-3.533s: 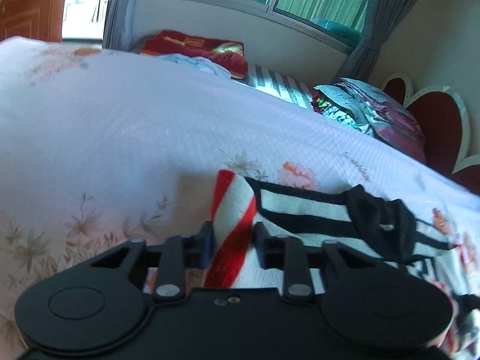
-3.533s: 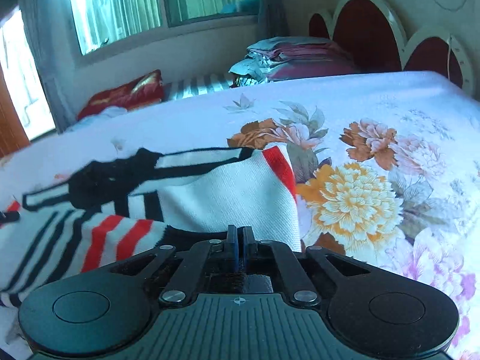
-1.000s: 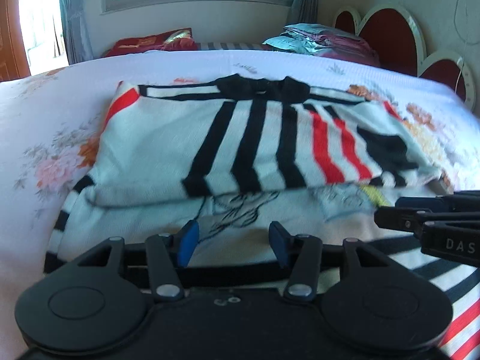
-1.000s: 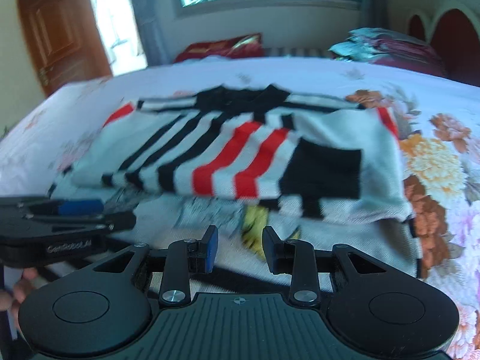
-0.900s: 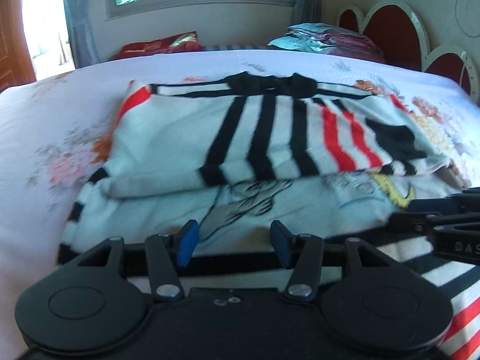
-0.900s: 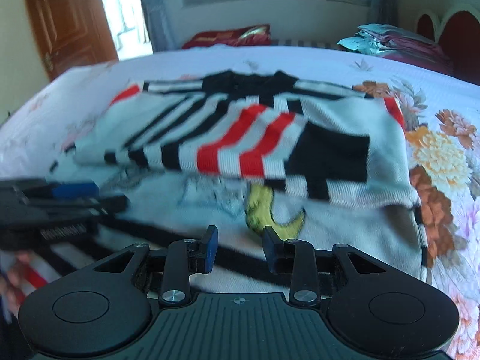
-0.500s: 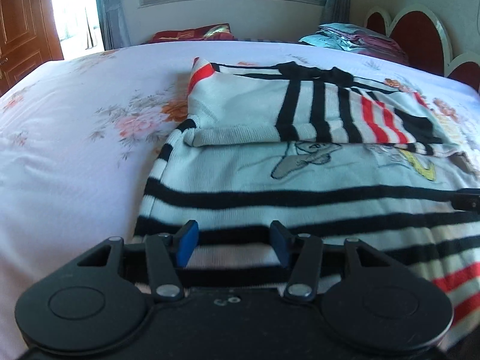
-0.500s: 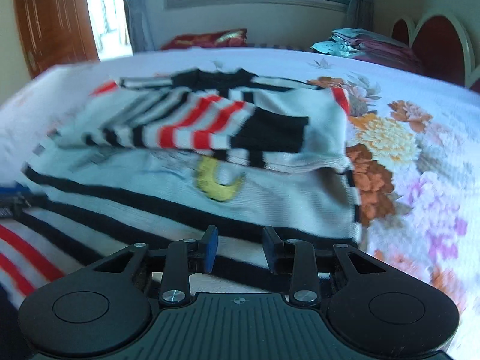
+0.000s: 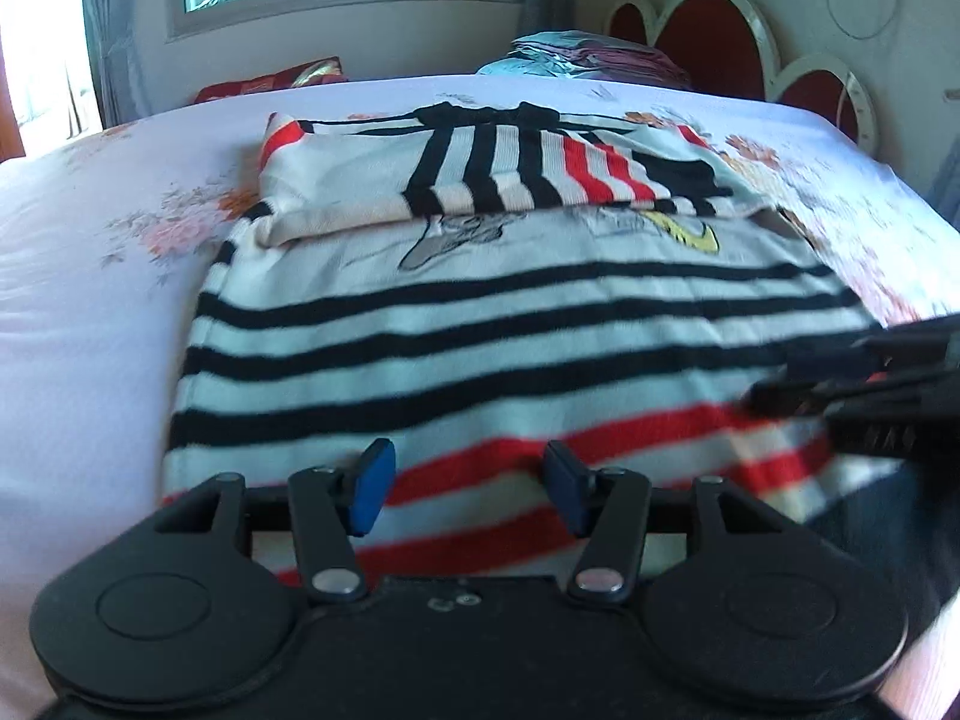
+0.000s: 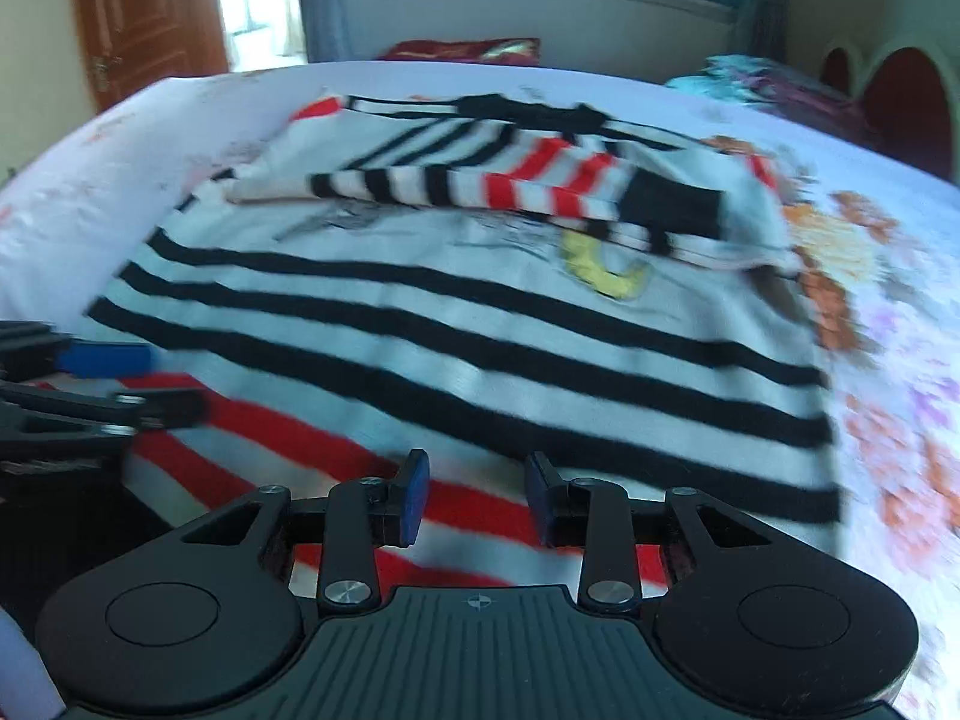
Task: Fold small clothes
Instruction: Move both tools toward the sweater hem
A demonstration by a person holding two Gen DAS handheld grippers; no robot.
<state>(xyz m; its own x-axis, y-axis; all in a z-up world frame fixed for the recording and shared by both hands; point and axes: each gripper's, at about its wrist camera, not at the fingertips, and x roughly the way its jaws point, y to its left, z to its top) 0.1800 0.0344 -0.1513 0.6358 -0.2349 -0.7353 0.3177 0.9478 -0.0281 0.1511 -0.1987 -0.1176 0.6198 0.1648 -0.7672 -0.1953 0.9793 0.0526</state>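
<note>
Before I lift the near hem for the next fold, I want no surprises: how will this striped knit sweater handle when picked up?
The black, white and red striped knit sweater will probably flop and sag, since it lies limp on the floral bedsheet. The folded-in sleeves lie loose on top and may slide. Its ribbed knit looks grippy, not slippery.

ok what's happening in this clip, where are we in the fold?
A person with a handheld gripper in each hand is folding a striped sweater on a floral bedsheet. Both sleeves are already folded across the chest. The left gripper and right gripper sit at the near hem over the red stripes, neither gripping cloth. The left jaws are opening with nothing pinched between them. The bottom-to-top fold looks not yet done.
</note>
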